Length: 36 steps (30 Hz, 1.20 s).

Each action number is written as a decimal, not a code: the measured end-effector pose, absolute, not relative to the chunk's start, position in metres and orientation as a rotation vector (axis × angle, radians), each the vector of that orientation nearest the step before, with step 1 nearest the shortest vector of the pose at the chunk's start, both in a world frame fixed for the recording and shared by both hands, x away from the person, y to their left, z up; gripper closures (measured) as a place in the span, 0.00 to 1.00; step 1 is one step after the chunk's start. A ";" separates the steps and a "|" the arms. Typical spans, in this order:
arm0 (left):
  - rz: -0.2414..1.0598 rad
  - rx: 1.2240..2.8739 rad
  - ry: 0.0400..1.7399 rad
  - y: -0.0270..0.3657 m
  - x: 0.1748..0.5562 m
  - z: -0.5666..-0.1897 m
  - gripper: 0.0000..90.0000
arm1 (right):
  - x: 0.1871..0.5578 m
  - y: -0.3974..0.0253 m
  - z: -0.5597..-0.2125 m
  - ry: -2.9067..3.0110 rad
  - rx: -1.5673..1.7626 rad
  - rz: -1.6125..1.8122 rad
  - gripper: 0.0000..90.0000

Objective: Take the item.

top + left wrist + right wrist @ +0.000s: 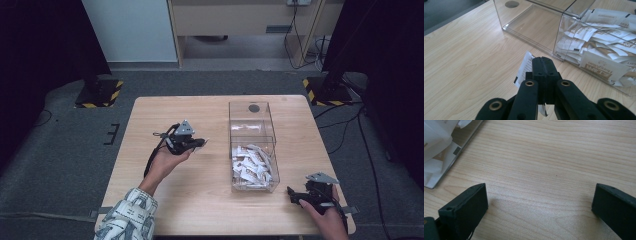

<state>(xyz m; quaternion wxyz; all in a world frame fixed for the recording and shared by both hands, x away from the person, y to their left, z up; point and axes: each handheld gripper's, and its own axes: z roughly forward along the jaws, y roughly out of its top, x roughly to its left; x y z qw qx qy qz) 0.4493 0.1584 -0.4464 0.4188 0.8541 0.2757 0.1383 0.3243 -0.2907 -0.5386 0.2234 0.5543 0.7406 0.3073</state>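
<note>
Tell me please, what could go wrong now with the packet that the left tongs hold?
1. The left tongs pinch the packet only along one edge, so it may slip or twist out.
2. The clear box has thin walls; the packet could catch on the rim and fall on the table.
3. The near compartment is heaped with sachets, so one more may slide out.
</note>
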 end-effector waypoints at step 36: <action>0.422 2.122 0.827 0.207 0.466 -0.464 1.00 | 0.324 -0.291 -0.539 2.044 1.531 0.848 0.01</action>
